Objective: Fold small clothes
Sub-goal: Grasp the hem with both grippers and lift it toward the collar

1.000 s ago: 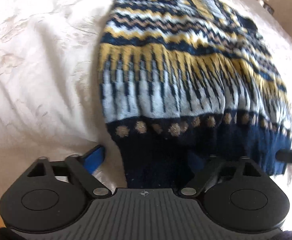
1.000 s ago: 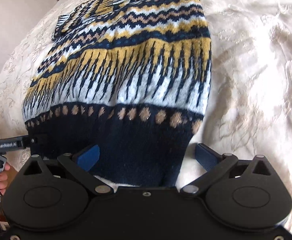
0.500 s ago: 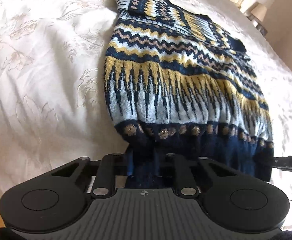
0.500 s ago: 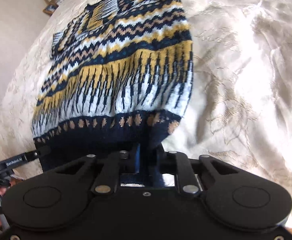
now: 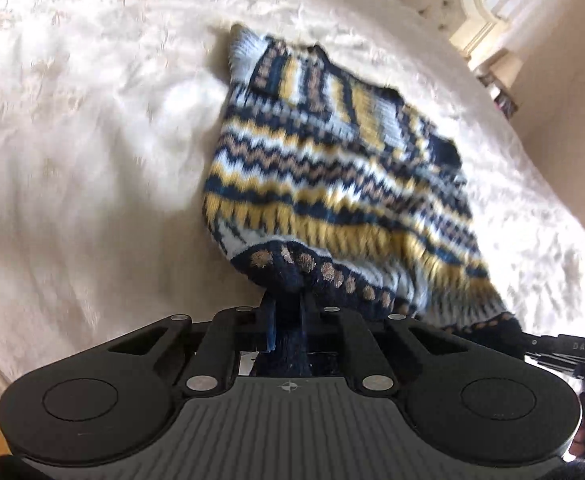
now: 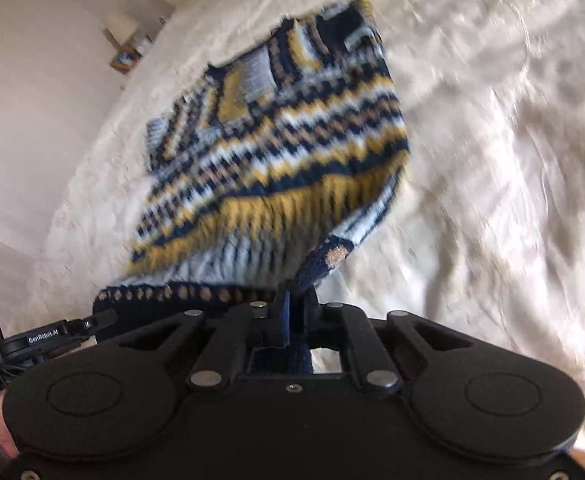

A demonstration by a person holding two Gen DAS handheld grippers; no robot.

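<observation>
Across the whole scene the cream bedspread (image 5: 72, 160) is spreading out beneath you, its embroidered surface blurring in both views. On it the patterned sweater (image 5: 332, 184) is lying with its far end resting on the cover, while its navy hem is rising off the bed toward you. You are pinching that hem at both near corners. Your left gripper (image 5: 286, 320) is sitting closed tight on the hem's left corner, the dark knit bunching up between its blue-padded fingers. Your right gripper (image 6: 296, 316) is likewise clamping down on the right corner, a dotted strip of hem running up out of the jaws. Between the two grips the hem is sagging slightly. Each view is catching the other gripper's tip at the frame edge.
</observation>
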